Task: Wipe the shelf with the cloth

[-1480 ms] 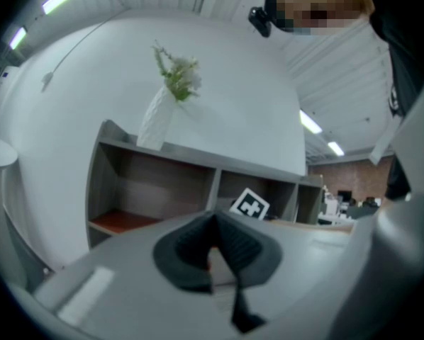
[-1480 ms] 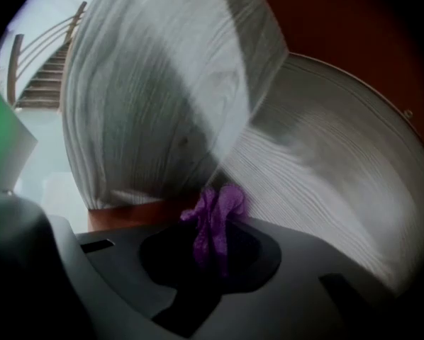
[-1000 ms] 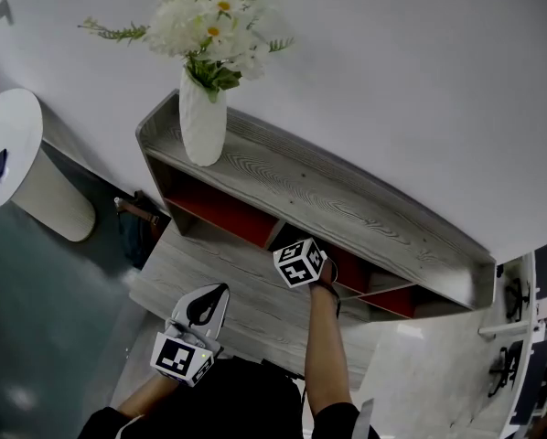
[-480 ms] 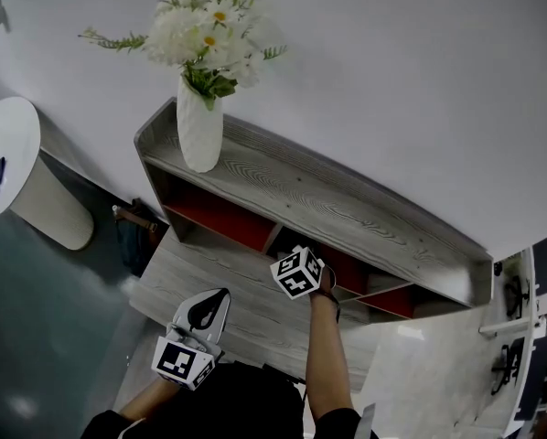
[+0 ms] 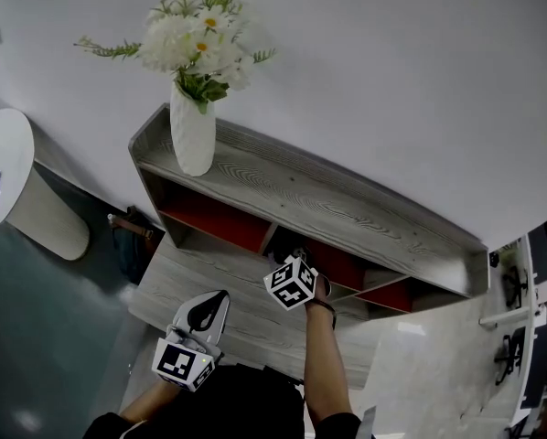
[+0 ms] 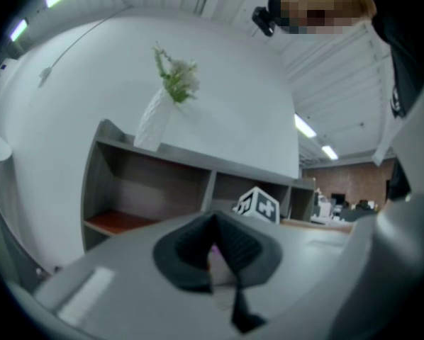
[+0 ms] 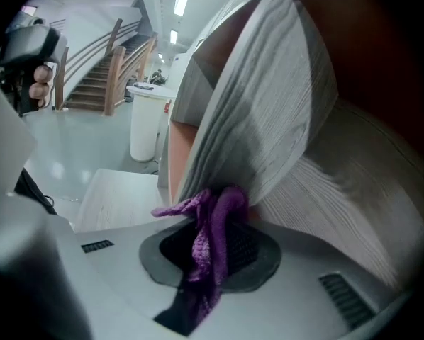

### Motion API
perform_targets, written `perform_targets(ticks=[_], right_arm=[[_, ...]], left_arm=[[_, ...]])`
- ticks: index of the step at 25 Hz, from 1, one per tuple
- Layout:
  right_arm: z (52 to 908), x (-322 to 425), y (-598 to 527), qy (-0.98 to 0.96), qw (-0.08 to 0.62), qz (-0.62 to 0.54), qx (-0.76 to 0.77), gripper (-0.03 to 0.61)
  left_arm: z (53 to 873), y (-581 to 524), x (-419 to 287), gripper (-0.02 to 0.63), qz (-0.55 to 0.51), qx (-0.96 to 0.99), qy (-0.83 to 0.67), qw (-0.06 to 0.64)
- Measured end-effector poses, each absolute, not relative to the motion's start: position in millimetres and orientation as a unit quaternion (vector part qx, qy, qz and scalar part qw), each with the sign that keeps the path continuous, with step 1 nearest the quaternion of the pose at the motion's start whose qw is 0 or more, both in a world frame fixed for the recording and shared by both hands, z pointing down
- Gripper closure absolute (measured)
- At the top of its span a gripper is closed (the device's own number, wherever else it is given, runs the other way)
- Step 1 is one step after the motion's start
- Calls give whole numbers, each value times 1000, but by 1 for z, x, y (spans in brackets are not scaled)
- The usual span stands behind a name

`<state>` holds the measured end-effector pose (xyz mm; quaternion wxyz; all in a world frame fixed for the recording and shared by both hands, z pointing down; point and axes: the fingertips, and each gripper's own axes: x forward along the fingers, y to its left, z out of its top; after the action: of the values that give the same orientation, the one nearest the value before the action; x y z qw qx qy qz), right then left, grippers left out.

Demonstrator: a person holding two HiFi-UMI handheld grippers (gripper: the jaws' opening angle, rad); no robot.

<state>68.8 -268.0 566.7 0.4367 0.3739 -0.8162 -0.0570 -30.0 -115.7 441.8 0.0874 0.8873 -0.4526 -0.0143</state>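
Observation:
A grey wooden shelf (image 5: pixel 347 210) with red-backed compartments stands against the white wall. My right gripper's marker cube (image 5: pixel 292 282) sits at the mouth of the middle compartment, just right of a divider; its jaws are hidden behind the cube. In the right gripper view, my right gripper (image 7: pixel 213 217) is shut on a purple cloth (image 7: pixel 210 241), which is bunched against a grey board (image 7: pixel 269 119) of the shelf. My left gripper (image 5: pixel 219 296) hangs low near my body, jaws together, apart from the shelf (image 6: pixel 198 183).
A white vase (image 5: pixel 192 135) with white flowers stands on the shelf's top at the left end. A lower grey desk surface (image 5: pixel 246 309) runs in front of the shelf. A round white table (image 5: pixel 4 167) stands at far left.
The right gripper's cube has drawn back a little toward me out of the middle compartment. The left gripper has stayed where it was.

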Motion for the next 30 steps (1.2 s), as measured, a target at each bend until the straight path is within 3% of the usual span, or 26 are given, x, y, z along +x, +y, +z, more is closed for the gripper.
perform_targets(ticks=[30], right_arm=[[586,54,-197,-831,418,-16,366,532]], left_arm=[[448,-124,-23,615,-1,901,-424,92]])
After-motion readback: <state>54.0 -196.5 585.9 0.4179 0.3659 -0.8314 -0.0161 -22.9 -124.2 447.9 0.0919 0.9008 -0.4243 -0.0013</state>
